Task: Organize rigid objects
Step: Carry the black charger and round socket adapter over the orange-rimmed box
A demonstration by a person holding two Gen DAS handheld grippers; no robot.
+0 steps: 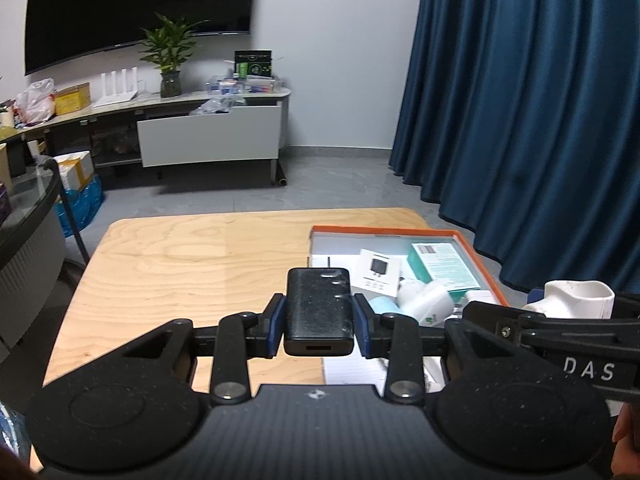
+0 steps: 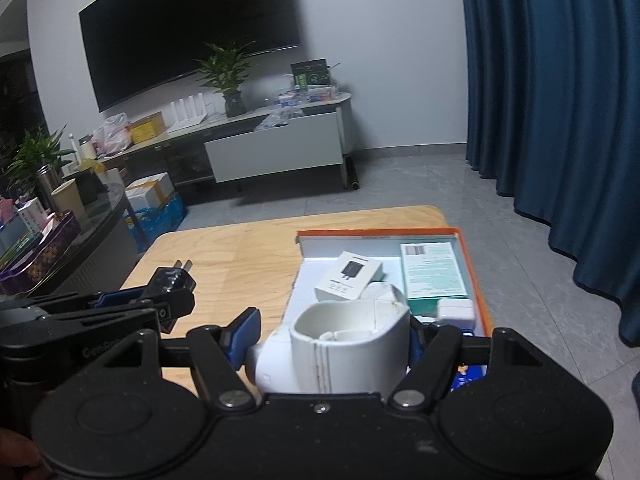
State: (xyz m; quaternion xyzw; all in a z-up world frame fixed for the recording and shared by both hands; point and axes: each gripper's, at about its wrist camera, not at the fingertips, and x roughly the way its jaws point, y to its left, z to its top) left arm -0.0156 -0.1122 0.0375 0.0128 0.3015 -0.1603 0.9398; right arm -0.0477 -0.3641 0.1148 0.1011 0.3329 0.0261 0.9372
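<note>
From the left wrist camera, my left hand-held gripper (image 1: pixel 319 322) is clamped on a black charger (image 1: pixel 319 310), prongs forward, over the wooden surface (image 1: pixel 192 264) just left of the orange-rimmed box (image 1: pixel 480 258). To do this well I'd carry it rightward over the rim and lower it into the bare patch of box floor at the left before letting go.

From the right wrist camera, my right hand-held gripper (image 2: pixel 334 344) grips a white pipe fitting (image 2: pixel 344 344) at the near edge of the box, above the white carton (image 2: pixel 348 276) and teal carton (image 2: pixel 434 270). I'd keep the two hand-held grippers apart and place one item at a time.
</note>
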